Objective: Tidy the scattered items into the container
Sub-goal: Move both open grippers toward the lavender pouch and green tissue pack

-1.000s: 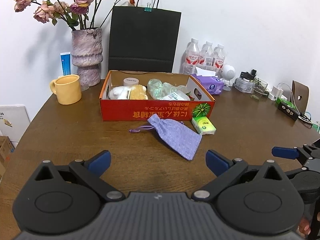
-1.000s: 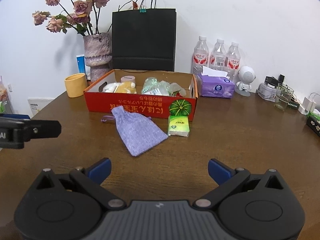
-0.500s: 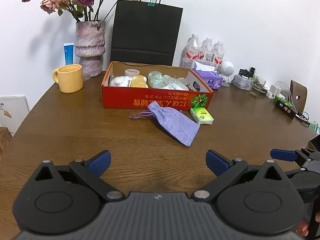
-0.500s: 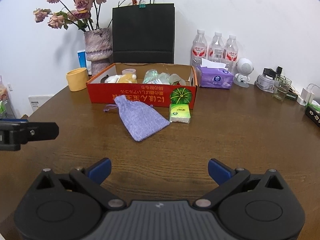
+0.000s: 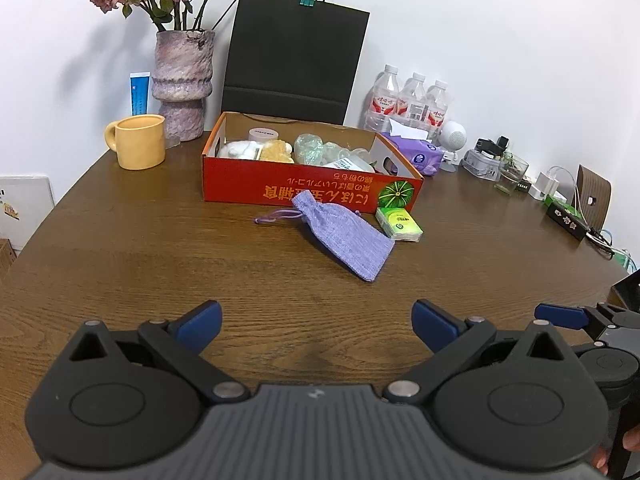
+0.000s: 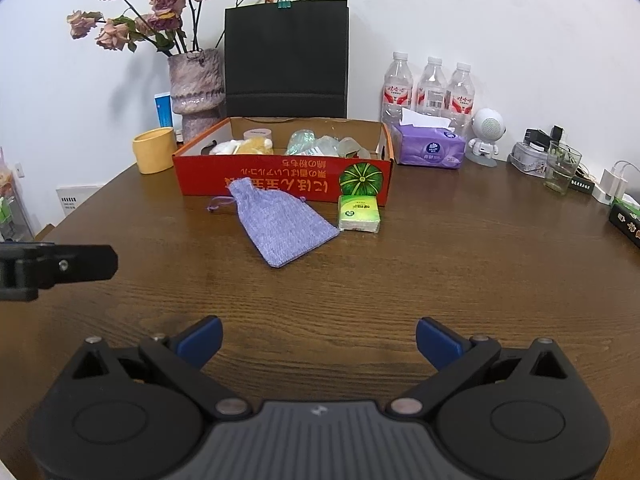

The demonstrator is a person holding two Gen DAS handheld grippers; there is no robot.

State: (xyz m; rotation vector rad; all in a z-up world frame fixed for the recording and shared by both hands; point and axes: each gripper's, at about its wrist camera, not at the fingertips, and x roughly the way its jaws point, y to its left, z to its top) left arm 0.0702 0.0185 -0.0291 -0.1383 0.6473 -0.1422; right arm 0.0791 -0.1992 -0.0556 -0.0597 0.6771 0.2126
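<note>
An open red cardboard box (image 5: 312, 190) (image 6: 280, 184) stands mid-table and holds a plush toy, a small round tub and clear plastic packets. A purple drawstring pouch (image 5: 344, 236) (image 6: 282, 226) lies flat on the table just in front of it. A green tissue pack (image 5: 399, 223) (image 6: 359, 213) lies to the pouch's right, against the box front. My left gripper (image 5: 316, 322) is open and empty, well short of the pouch. My right gripper (image 6: 318, 340) is open and empty, also back from the items.
A yellow mug (image 5: 138, 142), a vase of dried roses (image 5: 182, 84) and a black paper bag (image 5: 292, 56) stand behind the box. Water bottles (image 6: 430, 90), a purple tissue pack (image 6: 428, 146), a white speaker and chargers line the back right of the wooden table (image 5: 160, 264).
Both grippers have pulled back and risen a little, so the box and items look smaller and farther. Nothing on the table has moved.
</note>
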